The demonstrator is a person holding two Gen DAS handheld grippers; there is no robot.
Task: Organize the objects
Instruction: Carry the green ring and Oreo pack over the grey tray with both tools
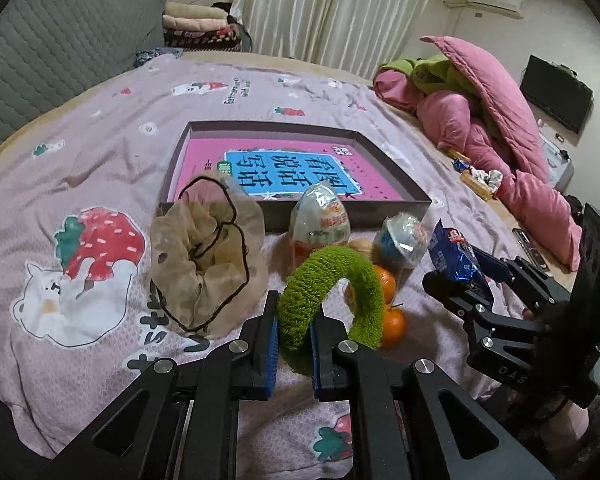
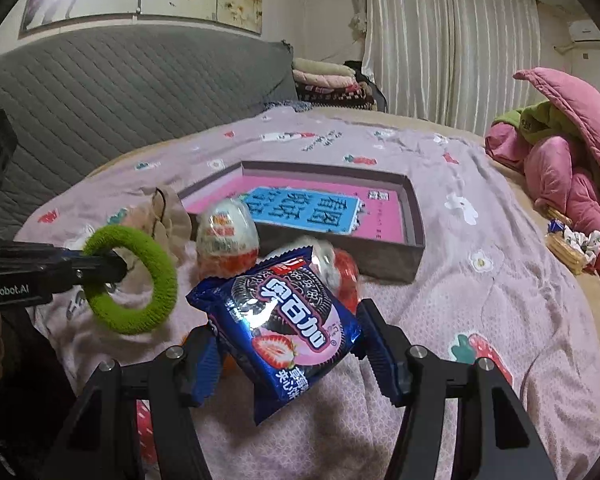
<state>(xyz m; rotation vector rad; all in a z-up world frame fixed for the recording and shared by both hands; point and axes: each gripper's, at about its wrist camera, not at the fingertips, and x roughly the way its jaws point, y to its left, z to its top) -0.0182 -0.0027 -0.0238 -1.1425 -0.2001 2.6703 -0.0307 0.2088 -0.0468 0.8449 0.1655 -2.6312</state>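
Left gripper (image 1: 294,344) clamps green fuzzy ring (image 1: 332,276); right gripper (image 2: 288,344) grips blue cookie packet (image 2: 278,320). Both held above bedspread (image 1: 100,128), box (image 1: 400,208) at 12 o'clock, oranges (image 1: 392,320) below ring.

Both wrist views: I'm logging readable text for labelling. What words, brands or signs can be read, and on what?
"看图说话写话", seen upside down, on the blue panel of the pink book in the box.
"奥白加" on the blue cookie pack in the right gripper.
"GenRobot.AI" on the left gripper body.
"DAS" on the right gripper body.
Print on the bedsheet and eggs: too blurred.
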